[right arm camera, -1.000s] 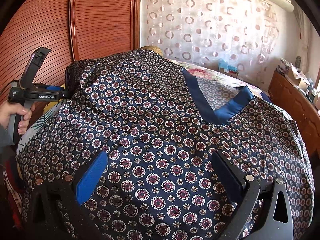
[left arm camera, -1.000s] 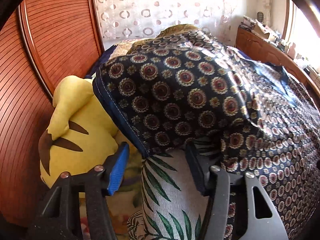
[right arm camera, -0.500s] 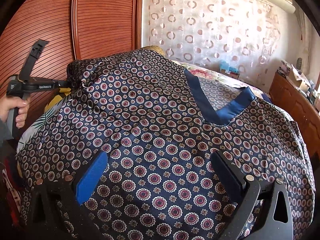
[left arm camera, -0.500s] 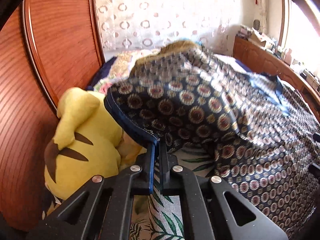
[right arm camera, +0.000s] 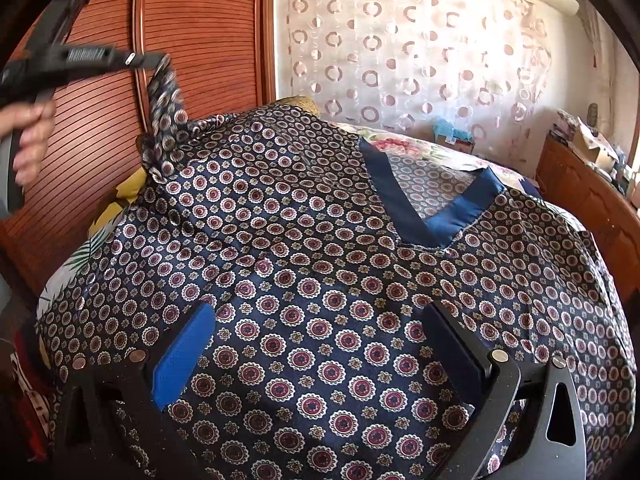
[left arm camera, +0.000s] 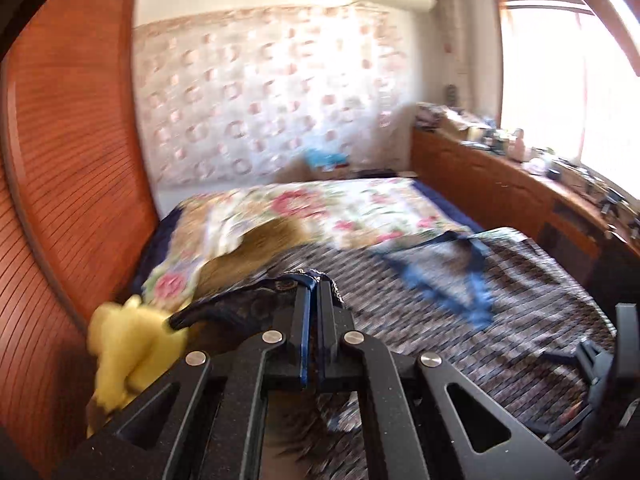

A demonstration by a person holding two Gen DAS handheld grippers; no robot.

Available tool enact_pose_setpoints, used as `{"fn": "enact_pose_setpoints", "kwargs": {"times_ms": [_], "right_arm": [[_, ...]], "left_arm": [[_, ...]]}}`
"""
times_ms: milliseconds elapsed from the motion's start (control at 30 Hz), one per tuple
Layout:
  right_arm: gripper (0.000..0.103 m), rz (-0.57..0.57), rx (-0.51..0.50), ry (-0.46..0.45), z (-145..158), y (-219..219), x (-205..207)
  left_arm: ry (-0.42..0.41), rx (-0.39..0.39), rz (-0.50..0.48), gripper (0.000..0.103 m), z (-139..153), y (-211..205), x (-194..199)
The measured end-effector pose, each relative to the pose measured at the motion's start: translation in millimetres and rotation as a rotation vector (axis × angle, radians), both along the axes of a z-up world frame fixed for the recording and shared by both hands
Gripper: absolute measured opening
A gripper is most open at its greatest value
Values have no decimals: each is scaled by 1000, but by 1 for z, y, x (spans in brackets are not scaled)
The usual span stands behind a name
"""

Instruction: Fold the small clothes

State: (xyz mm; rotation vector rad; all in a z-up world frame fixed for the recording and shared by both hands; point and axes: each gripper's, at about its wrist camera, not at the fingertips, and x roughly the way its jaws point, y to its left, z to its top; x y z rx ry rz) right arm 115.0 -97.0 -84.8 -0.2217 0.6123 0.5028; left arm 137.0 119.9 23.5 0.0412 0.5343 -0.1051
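A bed (left arm camera: 360,204) beside a wooden wardrobe (right arm camera: 208,36) is covered by a patterned navy shirt (right arm camera: 320,280).
The shirt's sleeve is pinched in the left gripper (left arm camera: 314,286), whose jaws closed within the last second and are now raised; the right gripper (right arm camera: 316,344) is held wide open over the cloth.

left gripper (left arm camera: 314,292) fingers pinched tight, raised in a hand (right arm camera: 30,136); right gripper (right arm camera: 320,344) fingers spread wide, angled down.

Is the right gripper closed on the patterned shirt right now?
No, the right gripper stands wide open above the patterned shirt, its pads pinching no cloth.
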Motion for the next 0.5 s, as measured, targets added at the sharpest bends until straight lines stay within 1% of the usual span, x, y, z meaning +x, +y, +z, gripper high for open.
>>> {"fn": "enact_pose_setpoints", "kwargs": {"times_ms": [100,200,233,300,367,433,500], "right_arm": [[103,-22,-3,-14,3,-8,1],[103,-51,9,-12,6,-23,3],[103,-61,12,-14,7,-29,2],[103,-77,11,-17,8,-38,1],[103,-90,21,-13,8,-47,1],[103,-100,28,-11,8,-54,1],[103,-106,37,-12,7,-57,2]], "left_arm": [[15,-4,-73,3,1,-30,14],[19,0,-123,3,-1,-53,15],[22,4,-126,6,-2,-59,13],[30,-4,-137,18,-3,-63,9],[31,-18,-137,35,-5,-64,2],[26,-20,-123,42,-5,-63,-5],[26,-16,-111,45,-7,-61,-11]]}}
